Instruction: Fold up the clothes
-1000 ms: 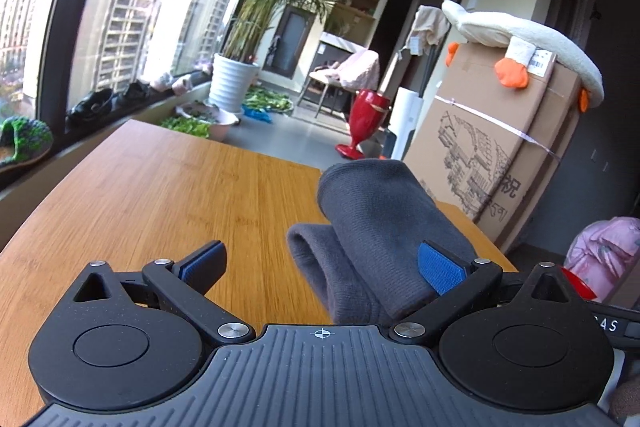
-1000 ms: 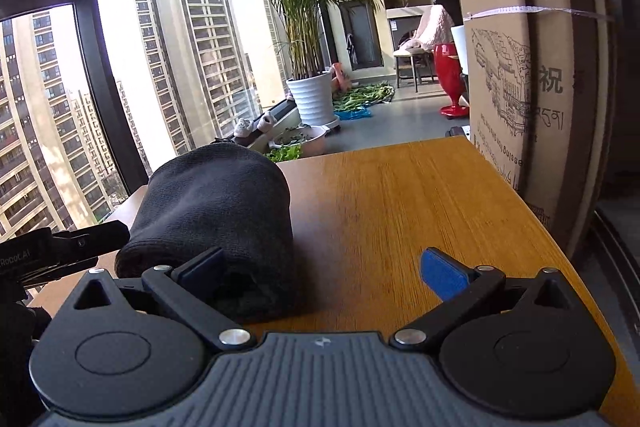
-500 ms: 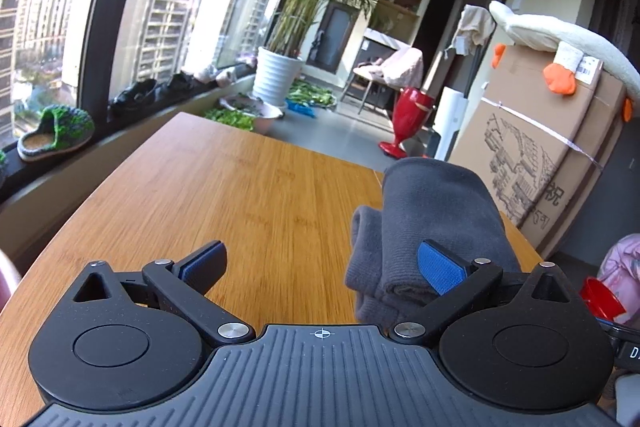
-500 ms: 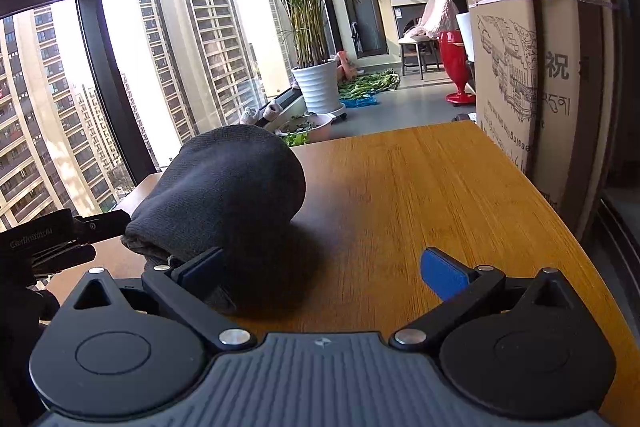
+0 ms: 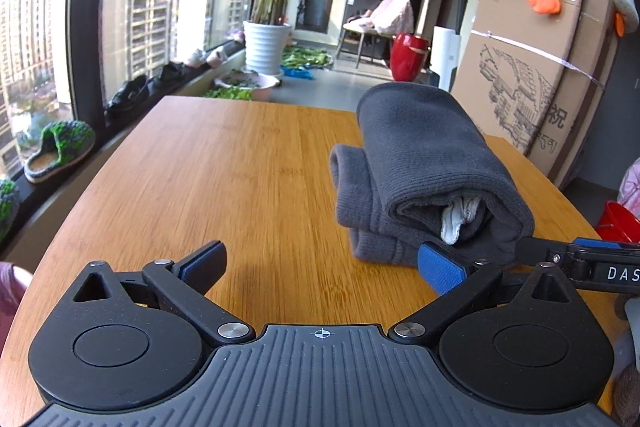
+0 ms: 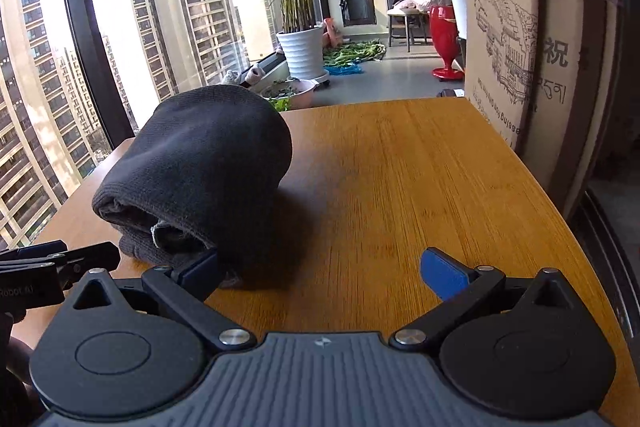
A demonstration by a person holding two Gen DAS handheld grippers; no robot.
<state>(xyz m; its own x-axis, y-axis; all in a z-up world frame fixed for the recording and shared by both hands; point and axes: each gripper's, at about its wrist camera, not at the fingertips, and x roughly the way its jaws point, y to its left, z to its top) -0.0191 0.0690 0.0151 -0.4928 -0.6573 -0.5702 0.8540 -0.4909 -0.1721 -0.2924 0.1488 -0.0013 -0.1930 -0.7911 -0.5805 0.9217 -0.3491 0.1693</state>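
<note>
My grey garment (image 5: pixel 424 163) lies folded into a thick bundle on the counter (image 5: pixel 224 163), as the task wants. My left tool (image 5: pixel 320 263) and right tool (image 6: pixel 320 267) flank it, both released; any next move needs another garment, none visible

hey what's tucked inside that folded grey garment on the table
A bit of white fabric peeks from the open end of the folded grey garment. Whether it is a lining, label or separate item cannot be told; the outer layers cover the rest.

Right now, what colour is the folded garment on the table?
Dark grey, with a bit of white showing inside the fold. The folded garment shows best in the left wrist view.
</note>
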